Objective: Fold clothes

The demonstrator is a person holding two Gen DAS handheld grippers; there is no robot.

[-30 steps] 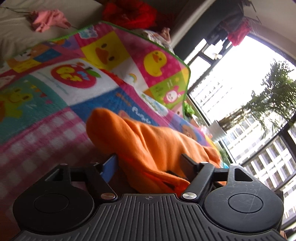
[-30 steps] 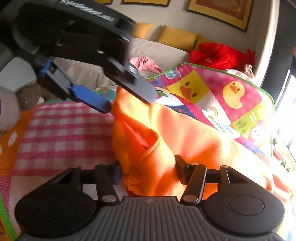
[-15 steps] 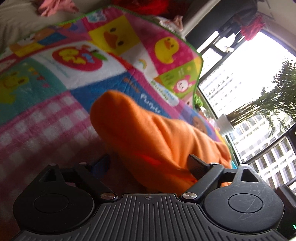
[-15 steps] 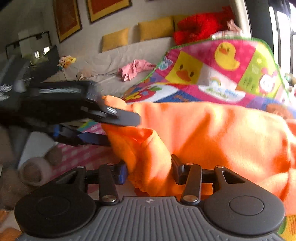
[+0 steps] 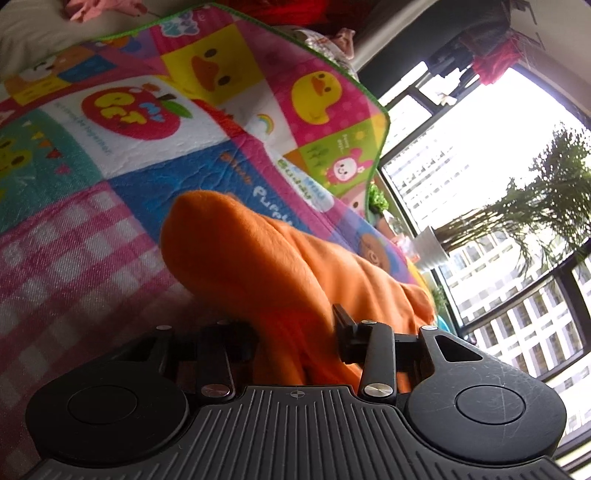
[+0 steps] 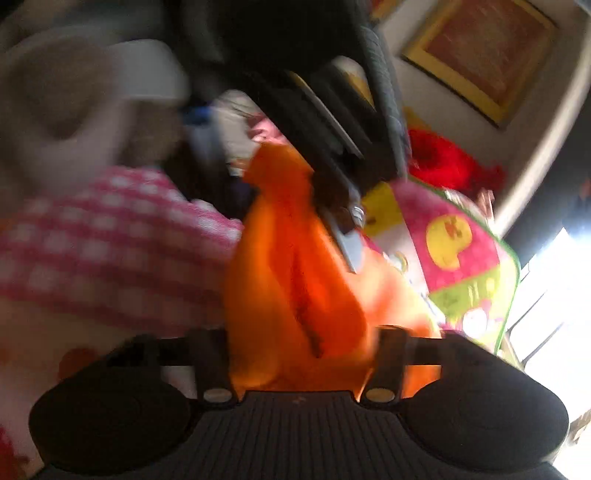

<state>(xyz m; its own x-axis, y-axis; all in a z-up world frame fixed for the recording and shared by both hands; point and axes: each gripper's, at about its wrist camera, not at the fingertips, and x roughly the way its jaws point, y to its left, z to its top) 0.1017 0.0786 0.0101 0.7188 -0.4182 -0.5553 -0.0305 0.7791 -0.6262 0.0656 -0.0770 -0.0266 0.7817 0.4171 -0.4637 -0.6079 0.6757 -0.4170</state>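
An orange garment [image 5: 266, 273] hangs bunched over a colourful play mat [image 5: 155, 122]. My left gripper [image 5: 295, 332] is shut on the garment, with cloth filling the gap between its jaws. In the blurred right wrist view the same orange garment [image 6: 295, 288] fills the gap of my right gripper [image 6: 299, 350], which is shut on it. The left gripper's body [image 6: 332, 122] shows dark above the cloth there, close to the right one. The fingertips of both grippers are hidden by cloth.
A pink checked cloth [image 5: 62, 258] lies on the mat at the left. A red item [image 6: 443, 166] and a pink garment [image 5: 99, 5] lie on the sofa behind. A large window [image 5: 498, 184] with potted plants is at the right.
Both grippers have moved with the orange garment; the right one swung fast, blurring its view, and now sits nearer the left gripper. The cloth is more bunched between them.
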